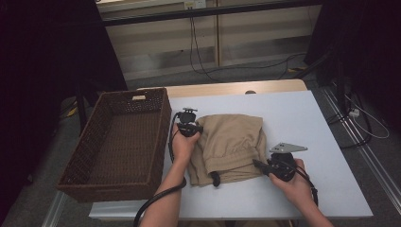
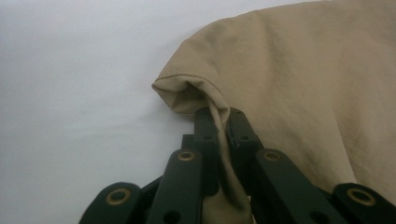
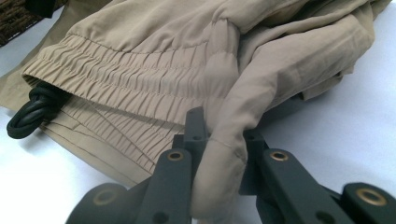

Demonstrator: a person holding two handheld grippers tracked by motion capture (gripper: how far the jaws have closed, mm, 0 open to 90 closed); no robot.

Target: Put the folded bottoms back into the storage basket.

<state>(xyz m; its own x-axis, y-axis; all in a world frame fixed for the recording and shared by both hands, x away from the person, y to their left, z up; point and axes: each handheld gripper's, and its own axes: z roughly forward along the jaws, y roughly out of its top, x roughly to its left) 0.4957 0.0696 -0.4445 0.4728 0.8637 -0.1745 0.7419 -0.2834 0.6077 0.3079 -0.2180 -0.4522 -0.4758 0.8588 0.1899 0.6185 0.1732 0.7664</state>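
Both grippers, left gripper [image 1: 195,126] and right gripper [image 1: 258,165], pinch the folded tan elastic-waisted cloth shorts [image 1: 231,144]; lift evenly, keeping folds together.

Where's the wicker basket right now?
High view: the wicker basket sits on the table's left edge, just left of the left gripper and the tan garment.

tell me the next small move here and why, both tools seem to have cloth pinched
Probably lift both tools together and carry the folded tan cloth shorts left toward the brown wicker basket. The left tool is shut on a hemmed edge, the right tool on a fold near the elastic waistband, so the garment is held at two sides, and the basket sits open beside it.
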